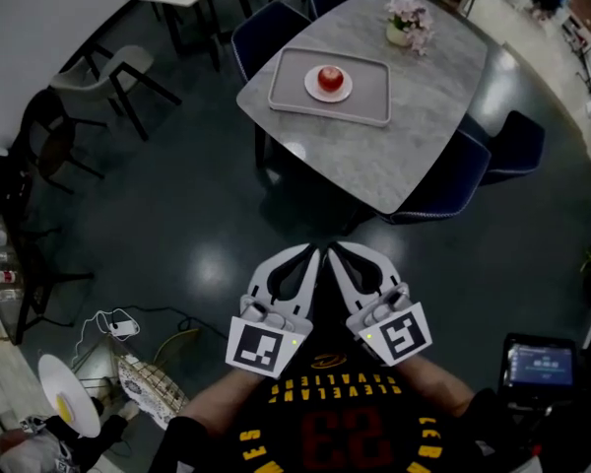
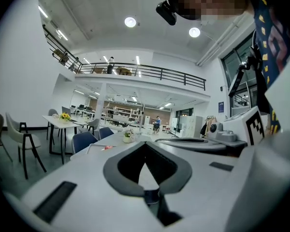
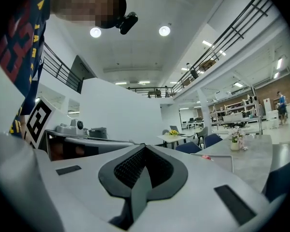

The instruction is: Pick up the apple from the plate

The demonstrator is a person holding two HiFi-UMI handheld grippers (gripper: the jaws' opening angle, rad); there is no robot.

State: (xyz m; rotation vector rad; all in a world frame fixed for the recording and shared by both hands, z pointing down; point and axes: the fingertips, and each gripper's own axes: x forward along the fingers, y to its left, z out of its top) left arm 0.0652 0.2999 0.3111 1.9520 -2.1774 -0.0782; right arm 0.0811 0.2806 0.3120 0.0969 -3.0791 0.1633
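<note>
The apple (image 1: 330,77) is red and sits on a small white plate (image 1: 341,95). The plate is on a grey tray (image 1: 286,89), and the tray is on a big grey table (image 1: 414,126) at the far side of the room. A little pot of pink flowers (image 1: 409,23) stands on the same table, to the right of the tray and farther away. Dark blue chairs (image 1: 266,30) are pushed in around the table.

The person stands well back from the table, on the dark shiny floor (image 1: 197,215). Both tools are held close to the person's chest, side by side, pointing toward the table.

The left gripper (image 1: 313,251) has its two jaws pressed together, and there is nothing between them. The right gripper (image 1: 332,252) is the same: jaws pressed together, holding nothing. Their tips are just beside each other. Each one has a cube with a black and white square on it, and the cubes are nearest to the person.

Both grippers are well apart from the apple, with bare floor and the near edge of the table between them.
</note>
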